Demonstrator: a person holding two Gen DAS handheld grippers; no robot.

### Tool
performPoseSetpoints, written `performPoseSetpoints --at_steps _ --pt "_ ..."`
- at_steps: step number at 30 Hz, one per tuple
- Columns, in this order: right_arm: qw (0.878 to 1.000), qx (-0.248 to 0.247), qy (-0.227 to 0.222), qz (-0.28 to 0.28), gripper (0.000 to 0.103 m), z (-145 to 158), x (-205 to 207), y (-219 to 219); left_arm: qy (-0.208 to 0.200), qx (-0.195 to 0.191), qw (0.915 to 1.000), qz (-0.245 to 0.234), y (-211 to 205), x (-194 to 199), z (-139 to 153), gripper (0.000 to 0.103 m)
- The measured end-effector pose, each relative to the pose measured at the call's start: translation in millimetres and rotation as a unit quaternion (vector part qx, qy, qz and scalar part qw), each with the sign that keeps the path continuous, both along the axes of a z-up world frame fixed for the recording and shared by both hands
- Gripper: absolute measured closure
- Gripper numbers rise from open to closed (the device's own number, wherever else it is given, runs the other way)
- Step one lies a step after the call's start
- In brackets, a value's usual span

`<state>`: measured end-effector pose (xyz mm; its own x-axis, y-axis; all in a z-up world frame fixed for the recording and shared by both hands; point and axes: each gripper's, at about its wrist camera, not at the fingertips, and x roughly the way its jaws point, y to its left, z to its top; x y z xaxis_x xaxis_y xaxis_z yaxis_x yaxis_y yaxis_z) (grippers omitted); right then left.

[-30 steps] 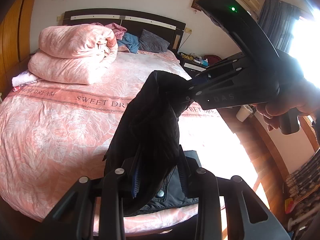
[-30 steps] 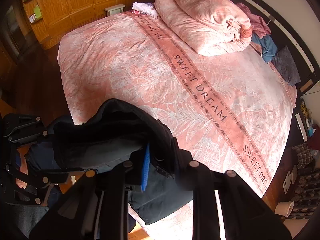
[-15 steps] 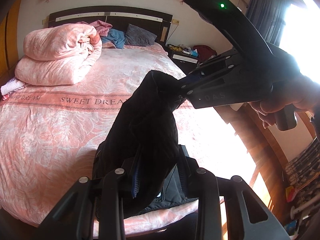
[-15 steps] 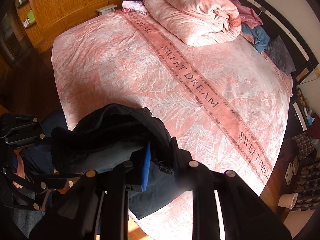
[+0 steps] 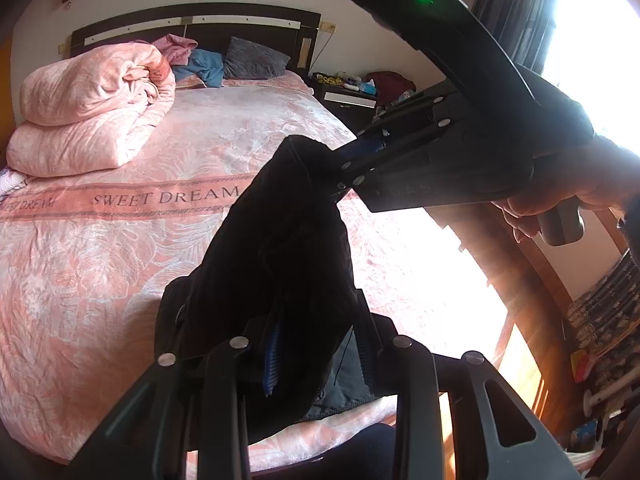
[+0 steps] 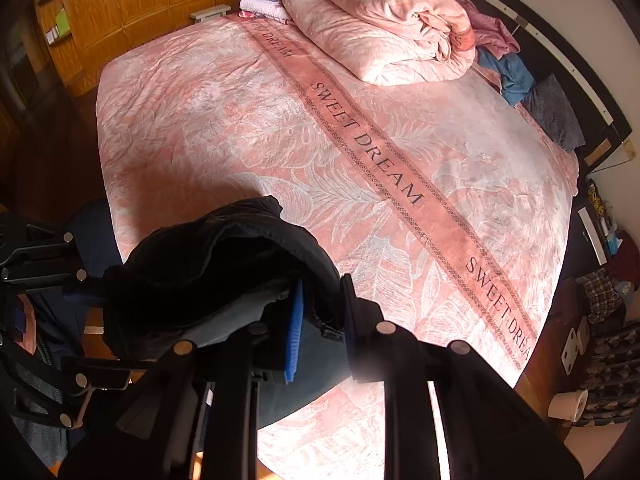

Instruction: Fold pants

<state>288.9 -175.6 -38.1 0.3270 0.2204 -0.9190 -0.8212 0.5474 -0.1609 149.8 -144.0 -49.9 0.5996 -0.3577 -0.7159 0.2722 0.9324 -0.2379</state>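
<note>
Both tools, left tool [image 5: 316,354] and right tool [image 6: 320,320], clamped limp dark pants [image 5: 280,248] (soft, light); waistband judged best hold.

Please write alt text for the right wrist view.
The right gripper is shut on dark pants above the near edge of a pink bed cover printed SWEET DREAM. A rolled pink duvet lies near the headboard.
</note>
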Motion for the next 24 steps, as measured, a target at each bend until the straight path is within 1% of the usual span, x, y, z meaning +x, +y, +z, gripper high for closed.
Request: performPoseSetpoints --at_steps 10,18,24 --pt "1.0 -0.002 -0.003 0.003 0.087 -32 1 -41 0.024 0.019 0.9989 -0.036 -43 10 -32 0.072" --pt "1.0 -0.007 0.006 0.01 0.088 -66 2 -72 0.05 0.037 0.9963 -0.059 -75 16 -65 0.072" --pt "1.0 -0.017 0.0 0.025 0.088 -92 4 -88 0.073 0.044 0.994 -0.069 -95 24 -91 0.072"
